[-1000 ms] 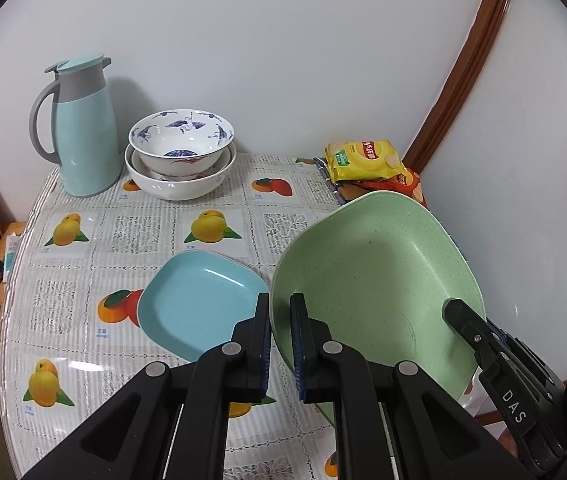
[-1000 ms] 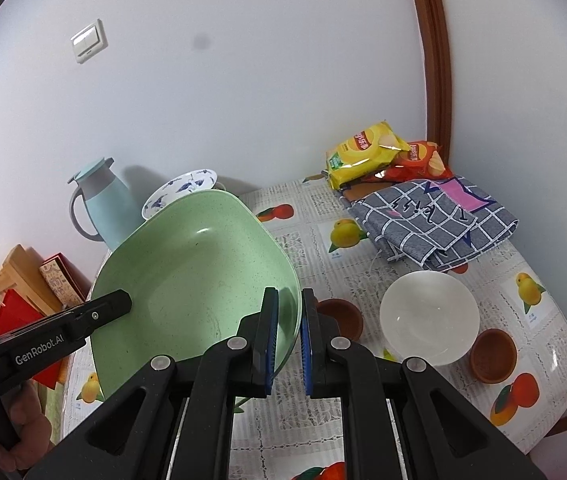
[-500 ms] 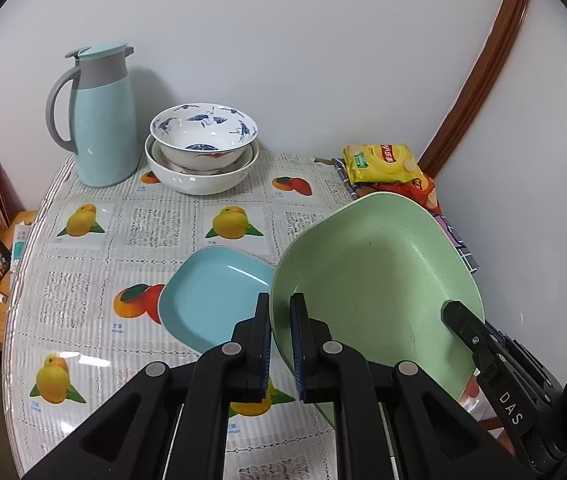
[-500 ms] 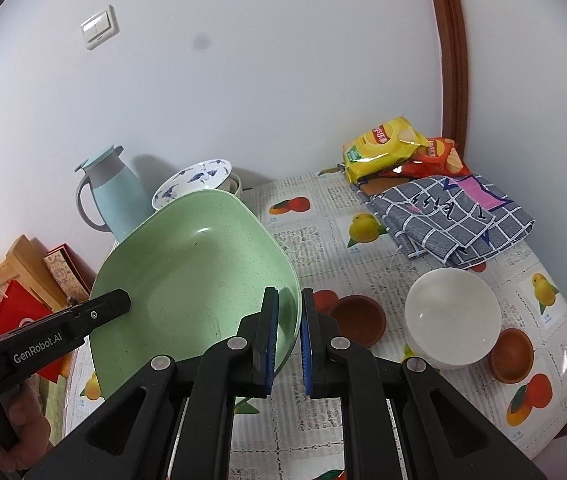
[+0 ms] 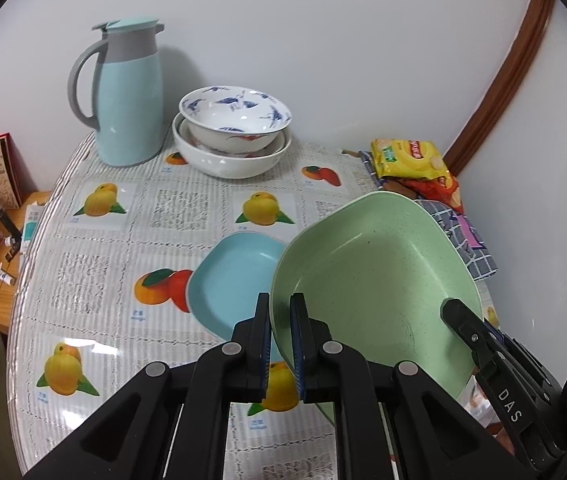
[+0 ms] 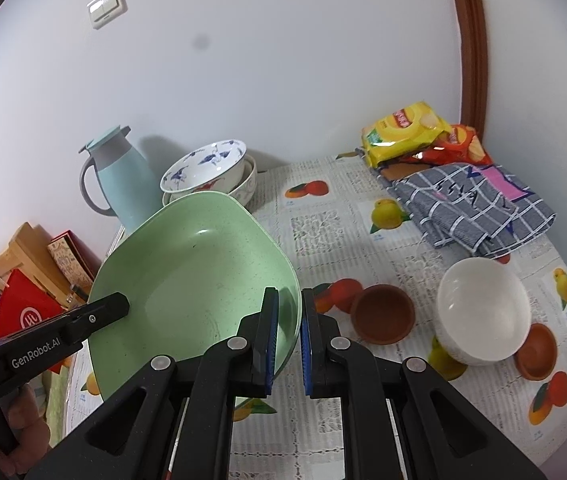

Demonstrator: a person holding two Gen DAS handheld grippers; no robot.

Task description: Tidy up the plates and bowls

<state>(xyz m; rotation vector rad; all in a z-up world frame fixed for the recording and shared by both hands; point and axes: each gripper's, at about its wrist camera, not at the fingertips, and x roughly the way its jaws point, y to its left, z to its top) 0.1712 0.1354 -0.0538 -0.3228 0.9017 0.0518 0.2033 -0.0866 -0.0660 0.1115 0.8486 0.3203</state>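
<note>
Both hand-held grippers now sit lower and farther in over the worktop [image 5: 95, 264] than a second ago, carrying the green plate [image 5: 371, 280] with them. Ahead of the left hand-held gripper [image 5: 280, 320], the blue plate [image 5: 239, 276] lies nearer, and more of it is hidden behind the green plate's rim. The jug [image 5: 127, 92] and the stacked bowls [image 5: 235, 128] loom closer. Ahead of the right hand-held gripper [image 6: 288, 312], the white bowl [image 6: 483, 308] and the brown dish [image 6: 383, 312] have drawn nearer, the dish now fully clear of the green plate's edge.
</note>
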